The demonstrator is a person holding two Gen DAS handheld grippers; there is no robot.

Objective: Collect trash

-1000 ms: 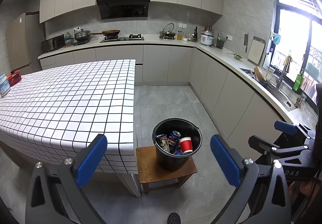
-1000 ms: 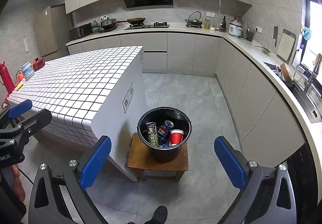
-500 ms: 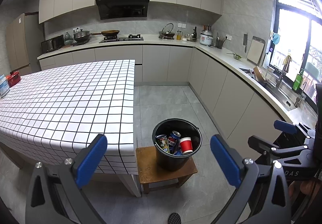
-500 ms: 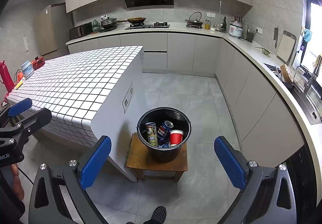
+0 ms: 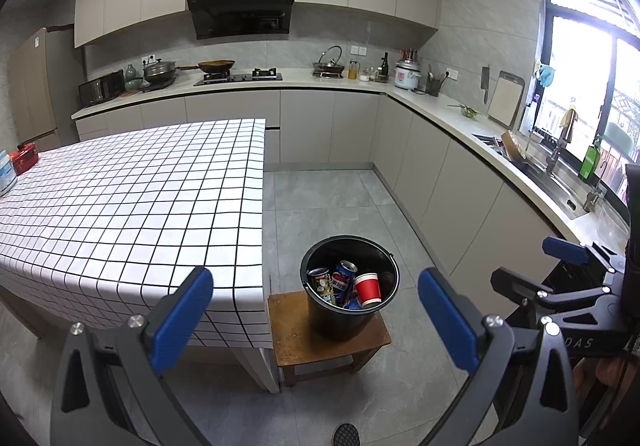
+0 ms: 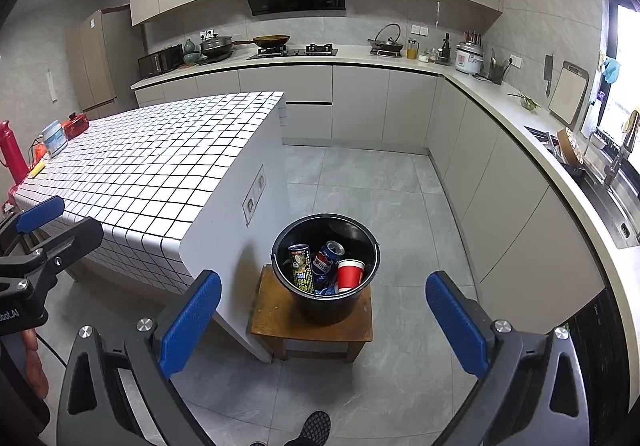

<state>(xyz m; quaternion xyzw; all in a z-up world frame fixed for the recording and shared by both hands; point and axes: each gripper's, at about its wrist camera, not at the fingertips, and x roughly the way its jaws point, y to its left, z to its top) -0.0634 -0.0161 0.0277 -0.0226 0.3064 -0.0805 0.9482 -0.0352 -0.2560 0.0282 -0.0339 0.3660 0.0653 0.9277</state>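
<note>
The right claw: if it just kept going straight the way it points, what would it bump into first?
Probably the black bucket on the wooden stool, which lies between the open right claw fingers; nothing shows in between, though fisheye depth is uncertain.

Your black bucket (image 6: 325, 302) sits toward the stool's (image 6: 264, 316) back right corner, holding a green can (image 6: 301, 267) upright, a blue can (image 6: 326, 262) leaning, and a red paper cup (image 6: 349, 274).

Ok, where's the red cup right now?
The red cup is inside the black bucket on the wooden stool, at the right of the cans, just off the tiled counter's corner, low and central in both wrist views.
</note>
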